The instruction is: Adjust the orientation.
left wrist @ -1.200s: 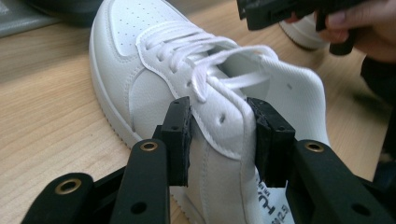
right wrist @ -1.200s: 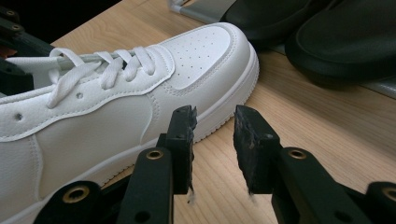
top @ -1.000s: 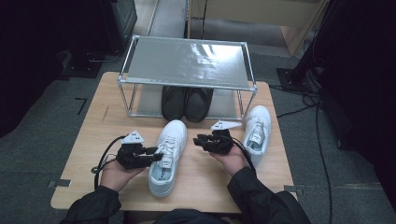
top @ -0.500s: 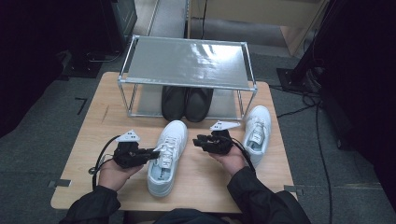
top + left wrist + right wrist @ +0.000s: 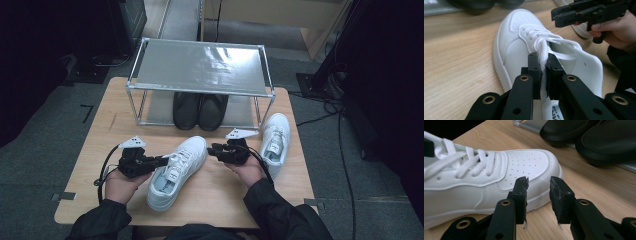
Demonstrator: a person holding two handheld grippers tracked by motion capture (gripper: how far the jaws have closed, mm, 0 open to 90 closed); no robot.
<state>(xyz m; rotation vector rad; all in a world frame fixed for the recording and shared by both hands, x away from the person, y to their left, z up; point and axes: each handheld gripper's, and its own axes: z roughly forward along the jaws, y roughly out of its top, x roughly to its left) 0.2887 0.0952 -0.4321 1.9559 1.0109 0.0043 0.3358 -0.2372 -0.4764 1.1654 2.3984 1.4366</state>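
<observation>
A white sneaker lies on the wooden table, toe pointing away and to the right. My left gripper reaches it from the left. Its jaws have just closed, and in the left gripper view the left gripper is shut on a white lace rising from the sneaker. My right gripper hovers to the right of the toe. In its own view the right gripper stands open with nothing between its fingers, just in front of the sneaker's toe.
A second white sneaker lies at the right side of the table. A metal shoe rack stands at the back, with a pair of black shoes on its lower shelf. Dark floor and cables surround the table.
My left gripper has shifted a little to the left beside the sneaker. The right gripper and both sneakers have stayed in place.
</observation>
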